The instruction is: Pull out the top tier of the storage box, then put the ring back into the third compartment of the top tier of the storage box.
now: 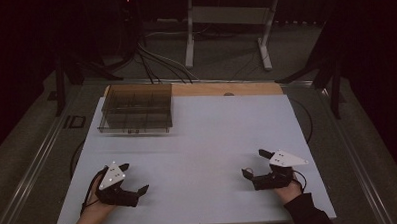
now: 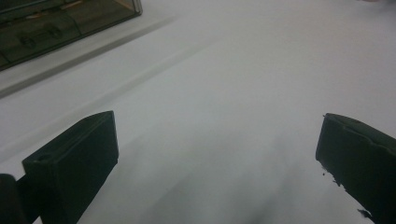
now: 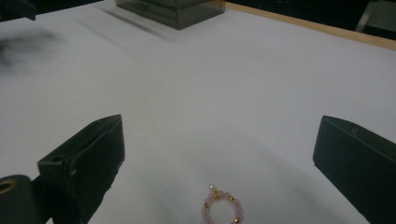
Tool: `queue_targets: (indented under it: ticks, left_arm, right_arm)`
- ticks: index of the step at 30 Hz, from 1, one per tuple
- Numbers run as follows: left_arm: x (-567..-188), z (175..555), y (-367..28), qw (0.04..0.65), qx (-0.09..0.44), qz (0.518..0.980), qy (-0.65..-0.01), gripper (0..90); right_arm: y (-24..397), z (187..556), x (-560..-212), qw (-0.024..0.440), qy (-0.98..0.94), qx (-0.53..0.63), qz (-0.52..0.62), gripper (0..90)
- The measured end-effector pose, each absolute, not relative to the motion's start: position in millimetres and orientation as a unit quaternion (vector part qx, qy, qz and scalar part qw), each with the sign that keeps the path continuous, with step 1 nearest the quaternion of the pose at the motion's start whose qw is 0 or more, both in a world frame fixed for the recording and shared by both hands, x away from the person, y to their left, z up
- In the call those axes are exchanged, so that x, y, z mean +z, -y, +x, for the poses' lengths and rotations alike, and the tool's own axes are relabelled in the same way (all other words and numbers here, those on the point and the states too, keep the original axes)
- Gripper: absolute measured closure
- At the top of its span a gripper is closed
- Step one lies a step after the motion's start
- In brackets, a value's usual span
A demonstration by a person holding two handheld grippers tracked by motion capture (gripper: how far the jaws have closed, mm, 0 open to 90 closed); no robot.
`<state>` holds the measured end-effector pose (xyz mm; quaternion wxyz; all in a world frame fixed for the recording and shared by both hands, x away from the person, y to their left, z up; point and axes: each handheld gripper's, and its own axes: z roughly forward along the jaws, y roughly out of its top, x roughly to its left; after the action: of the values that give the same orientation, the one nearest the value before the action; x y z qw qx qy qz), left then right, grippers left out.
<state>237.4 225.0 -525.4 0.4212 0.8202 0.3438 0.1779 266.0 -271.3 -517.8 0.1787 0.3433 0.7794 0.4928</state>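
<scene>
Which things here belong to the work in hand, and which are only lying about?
In the job:
- bead ring, on the table between the open right gripper jaws
- compartment box, far left, probably where it goes
- left gripper, open, holding nothing

Lying about:
- metal stand behind the table
- floor cables

Bead ring [image 3: 221,208] lies between right gripper's [image 3: 219,158] jaws.
</scene>
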Motion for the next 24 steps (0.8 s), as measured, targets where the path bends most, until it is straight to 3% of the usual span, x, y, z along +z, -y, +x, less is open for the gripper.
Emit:
queue_targets:
  ticks: [14, 24]
  left_arm:
    - [-525, 238, -226, 0.425, 0.173, 0.817, -0.348, 0.0]
    - [-524, 237, -226, 0.432, 0.173, 0.813, -0.352, 0.0]
  right_arm:
    - [269, 263, -512, 0.179, -0.783, 0.492, 0.336, 2.7]
    - [267, 262, -484, 0.204, -0.778, 0.484, 0.345, 2.7]
